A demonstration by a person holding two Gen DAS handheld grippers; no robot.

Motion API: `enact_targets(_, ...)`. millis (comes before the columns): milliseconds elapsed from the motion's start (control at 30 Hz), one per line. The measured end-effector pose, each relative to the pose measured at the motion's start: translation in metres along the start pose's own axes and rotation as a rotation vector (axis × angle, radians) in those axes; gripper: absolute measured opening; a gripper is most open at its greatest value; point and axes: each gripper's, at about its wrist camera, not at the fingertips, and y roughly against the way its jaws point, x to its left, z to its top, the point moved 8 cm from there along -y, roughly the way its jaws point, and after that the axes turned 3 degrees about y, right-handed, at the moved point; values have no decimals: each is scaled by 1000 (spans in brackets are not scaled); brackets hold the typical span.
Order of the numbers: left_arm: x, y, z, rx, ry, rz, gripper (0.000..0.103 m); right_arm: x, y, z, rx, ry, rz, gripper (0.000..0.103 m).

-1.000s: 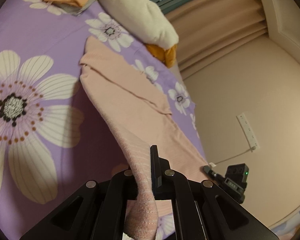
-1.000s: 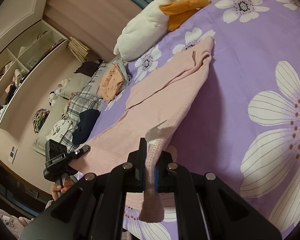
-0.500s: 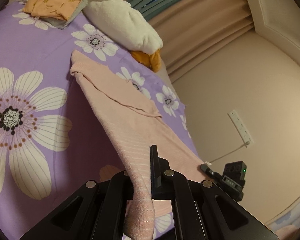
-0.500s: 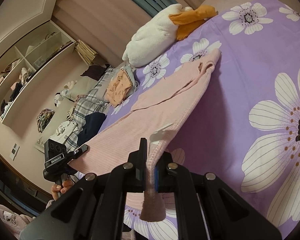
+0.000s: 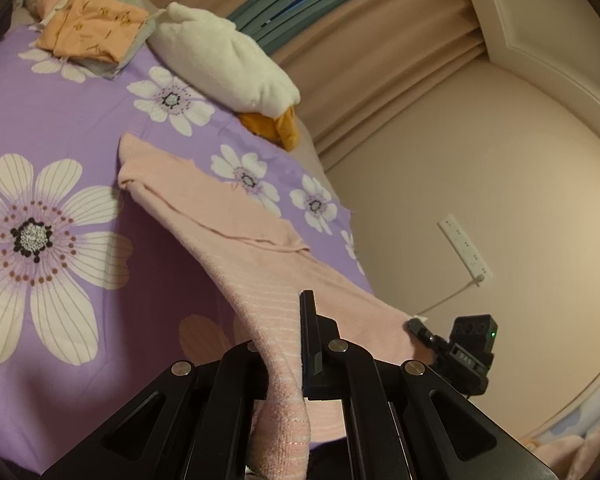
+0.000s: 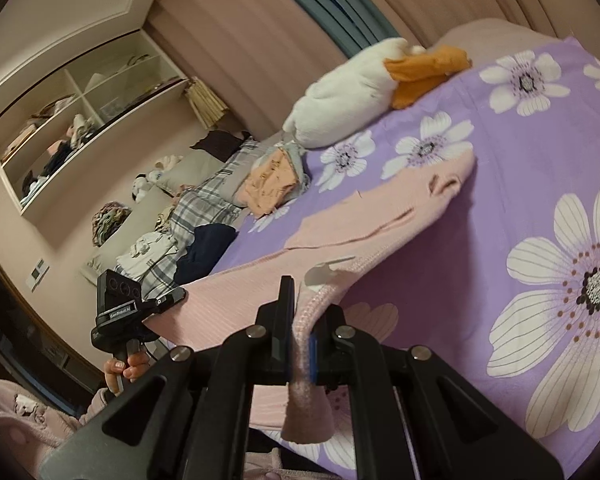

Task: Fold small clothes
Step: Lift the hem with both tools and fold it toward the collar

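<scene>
Both claws, left gripper [image 5: 296,344] and right gripper [image 6: 300,340], pinch pink garment [image 5: 236,236] corners; thin grip may slip, skewing fold.

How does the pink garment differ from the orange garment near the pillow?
The pink garment is spread out long; the orange garment is folded into a small square. The pink one is lifted at its near end by both grippers; the orange one lies untouched on a pile. The pink is plain ribbed, the orange patterned. Both are on the purple floral bedspread.
</scene>
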Motion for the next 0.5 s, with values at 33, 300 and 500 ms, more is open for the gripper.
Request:
enact_targets(33,-2,2,0,-3,-3,-4,0,5,4,1,-4,14,6,6)
enact_targets(300,-28,27,-5,-29,-49,-41,0,40,29,4,-32,107,52,6)
enact_targets(500,-30,33,-2,-43,-45,-41,0,41,32,10,-55,114,55,6)
